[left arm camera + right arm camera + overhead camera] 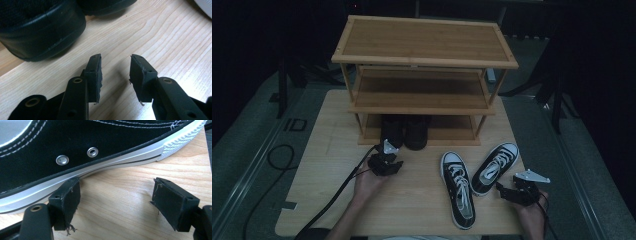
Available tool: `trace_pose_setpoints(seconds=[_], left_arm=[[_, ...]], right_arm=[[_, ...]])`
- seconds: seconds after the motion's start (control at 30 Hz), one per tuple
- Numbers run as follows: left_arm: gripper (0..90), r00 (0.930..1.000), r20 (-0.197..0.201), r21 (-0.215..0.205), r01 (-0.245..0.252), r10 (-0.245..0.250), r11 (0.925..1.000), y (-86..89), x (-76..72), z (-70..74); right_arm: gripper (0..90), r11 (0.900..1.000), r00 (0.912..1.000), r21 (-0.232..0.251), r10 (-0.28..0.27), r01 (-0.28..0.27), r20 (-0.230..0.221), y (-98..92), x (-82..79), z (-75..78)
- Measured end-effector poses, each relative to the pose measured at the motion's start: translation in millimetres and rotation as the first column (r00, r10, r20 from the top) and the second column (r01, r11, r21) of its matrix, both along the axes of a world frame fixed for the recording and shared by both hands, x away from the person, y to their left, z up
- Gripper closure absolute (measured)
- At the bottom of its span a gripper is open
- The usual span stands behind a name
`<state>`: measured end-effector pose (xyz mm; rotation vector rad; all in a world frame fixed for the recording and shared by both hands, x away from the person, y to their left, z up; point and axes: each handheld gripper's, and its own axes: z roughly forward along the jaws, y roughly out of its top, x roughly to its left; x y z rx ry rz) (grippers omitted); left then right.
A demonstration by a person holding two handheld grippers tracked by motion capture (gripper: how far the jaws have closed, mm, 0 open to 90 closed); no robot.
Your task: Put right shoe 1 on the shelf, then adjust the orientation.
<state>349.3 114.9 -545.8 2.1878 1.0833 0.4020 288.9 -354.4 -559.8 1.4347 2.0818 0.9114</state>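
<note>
**Shoes to the rack: dark pair in, sneakers waiting**

We note the dark pair of shoes [405, 131] standing on the bottom shelf of the wooden rack [424, 50], toes toward us. The left tongs [385, 165] sit just in front of them, jaws parted with bare tabletop [327, 195] between the pads and nothing held; in the left gripper view the nearer dark toe cap [42, 30] lies just beyond them, untouched.

Two black-and-white sneakers lie on the tabletop to the right: the left sneaker [458, 190] pointing toward us, the right sneaker [495, 167] angled beside it. The right tongs [510, 192] hover near that sneaker's heel end, jaws wide and empty. In the right gripper view one pad [67, 200] sits against, or just short of, the white sole band [105, 157]; we cannot tell which.

Our reading: the dark pair is placed and let go. Next calls for the right tongs to straddle the sneaker's wall, close firmly, then lift clear toward a free shelf.
</note>
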Motion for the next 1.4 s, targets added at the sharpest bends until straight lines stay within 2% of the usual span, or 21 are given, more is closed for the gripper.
trace_pose_setpoints(seconds=[0.17, 0.23, 0.43, 0.6, 0.67, 0.83, 1.0, 1.03, 1.2, 1.4], left_arm=[[60.1, 0.9997, -0.014, 0.0, -0.021, 0.021, 0.9998, 5.2, 2.5, -4.5], [59.7, 0.9995, -0.011, -0.014, -0.028, 0.028, 0.9995, 5.9, 2.0, -5.8], [56.4, 0.9994, 0.012, -0.016, -0.033, 0.033, 0.9993, 4.1, -1.6, -8.2], [55.4, 0.9989, 0.03, -0.035, -0.034, 0.035, 0.9988, 3.7, -3.0, -10.6], [55.2, 0.999, 0.032, -0.035, -0.031, 0.032, 0.9989, 4.4, -3.3, -10.9], [55.2, 0.9989, 0.031, -0.054, -0.032, 0.034, 0.998, 5.1, -2.2, -11.5], [54.9, 0.9987, 0.035, -0.066, -0.034, 0.036, 0.9972, 6.1, -2.6, -12.5], [54.8, 0.9986, 0.038, -0.067, -0.035, 0.037, 0.9972, 5.9, -3.0, -12.8], [54.6, 0.9984, 0.045, -0.062, -0.032, 0.035, 0.9976, 5.3, -3.5, -13.1], [54.7, 0.9989, 0.036, -0.072, -0.025, 0.028, 0.9971, 7.0, -2.4, -12.9]], right_arm=[[22.3, 1.0, 1.0, 0.0, 0.006, -0.006, 0.0, -0.3, 0.1, 0.0], [22.3, 1.0, 1.0, -0.001, 0.008, -0.008, 0.0, -0.5, 0.2, 0.0], [22.4, 1.0, 1.0, -0.001, 0.007, -0.007, -0.003, -0.3, 0.3, 0.3], [22.2, 1.0, 0.9994, -0.015, 0.001, -0.002, -0.036, 2.9, -0.2, 3.3], [27.8, 1.0, 0.9988, -0.02, -0.002, 0.001, -0.048, 4.3, -0.2, 5.3], [53.2, 1.0, 0.9973, -0.023, -0.02, 0.018, -0.071, 6.9, -5.0, 15.6], [86.2, 1.0, 0.9994, -0.001, -0.019, 0.019, -0.03, 8.7, -12.9, 37.5], [89.8, 1.0, 0.9996, -0.001, -0.018, 0.018, -0.023, 9.6, -14.3, 41.6], [90.0, 1.0, 0.9999, -0.01, -0.013, 0.013, -0.003, 19.1, -17.6, 59.3], [86.1, 1.0, 0.9996, -0.013, -0.022, 0.022, 0.019, 33.4, -9.2, 75.9]])
